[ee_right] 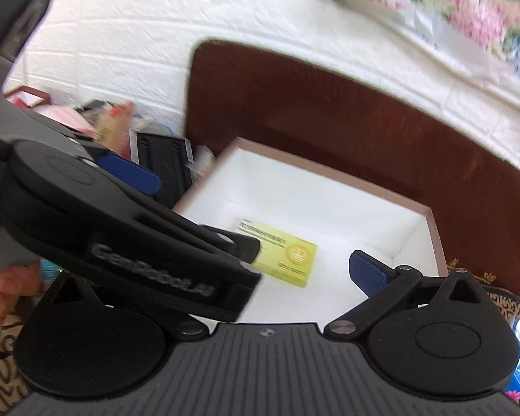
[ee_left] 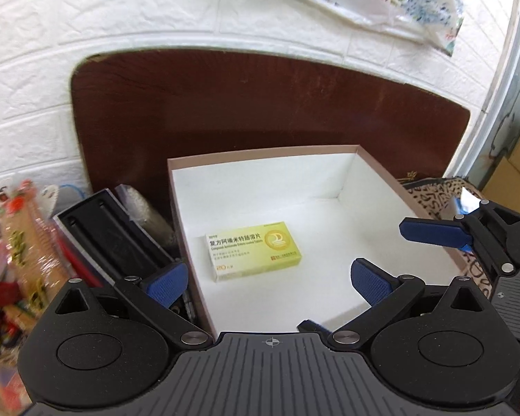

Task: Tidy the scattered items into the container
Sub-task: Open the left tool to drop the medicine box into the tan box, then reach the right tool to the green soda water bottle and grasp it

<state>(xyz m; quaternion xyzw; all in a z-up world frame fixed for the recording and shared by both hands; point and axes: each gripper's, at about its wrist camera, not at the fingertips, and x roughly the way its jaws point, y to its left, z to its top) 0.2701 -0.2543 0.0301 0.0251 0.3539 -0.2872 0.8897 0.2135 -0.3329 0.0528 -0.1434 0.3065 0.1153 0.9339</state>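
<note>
A: Left to right: your left claw (ee_left: 267, 277) is spread and empty. Clutter (ee_left: 34, 235) sits left of it, beside the container (ee_left: 187, 228).

B: And the yellow box (ee_left: 253, 251)?

A: Flat inside the container, long axis across. Your right claw (ee_right: 246, 270) is spread too; one finger is hidden. The clutter is blurred.

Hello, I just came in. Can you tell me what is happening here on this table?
A person holds a gripper in each hand and is tidying loose items into a white-lined box on a dark wooden table. One yellow medicine carton lies flat inside the box. Both the left gripper and the right gripper are open and hold nothing, above the near part of the box. More clutter, including a black case, waits outside the box's left wall.
</note>
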